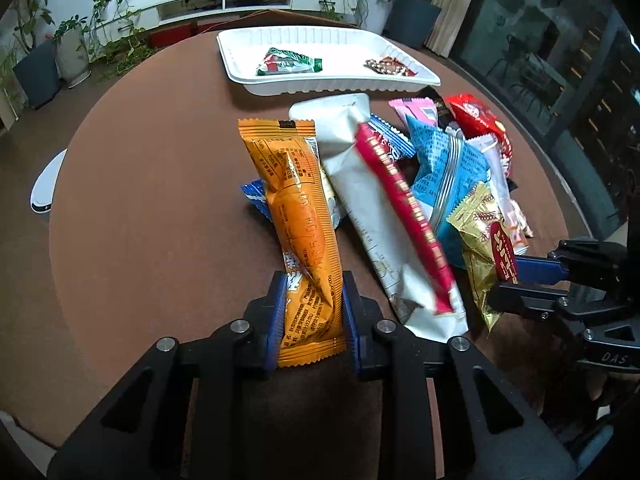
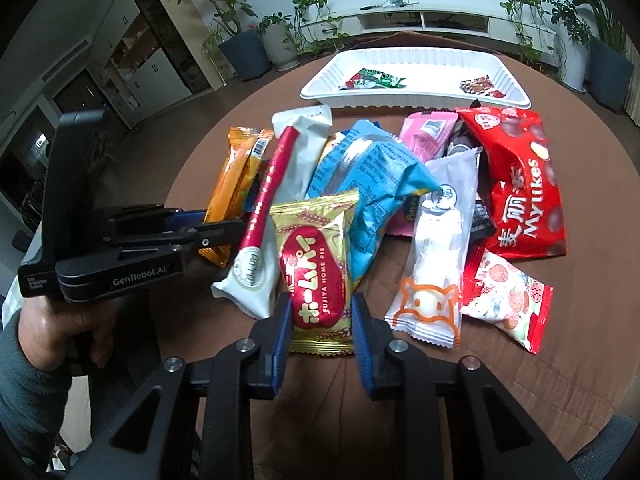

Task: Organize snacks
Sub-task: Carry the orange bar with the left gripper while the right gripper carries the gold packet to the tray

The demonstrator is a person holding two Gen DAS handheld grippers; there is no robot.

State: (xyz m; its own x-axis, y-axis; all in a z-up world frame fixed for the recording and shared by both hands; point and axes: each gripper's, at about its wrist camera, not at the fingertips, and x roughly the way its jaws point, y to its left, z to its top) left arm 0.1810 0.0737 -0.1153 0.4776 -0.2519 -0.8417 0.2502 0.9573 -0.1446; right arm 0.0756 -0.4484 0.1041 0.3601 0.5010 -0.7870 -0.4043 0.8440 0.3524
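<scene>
My left gripper is shut on the lower end of a long orange snack pack, which stands tilted up from the table. From the right wrist view the same pack sits in the left gripper. My right gripper is shut on a gold Home Pie packet, its blue pads pressing both sides. That packet also shows in the right gripper. A white tray at the far side holds two small wrapped sweets.
A pile of snacks lies on the round brown table: a white pack with a red stick, a blue bag, a red Mylikes bag, a white cat-print pack. A hand holds the left gripper.
</scene>
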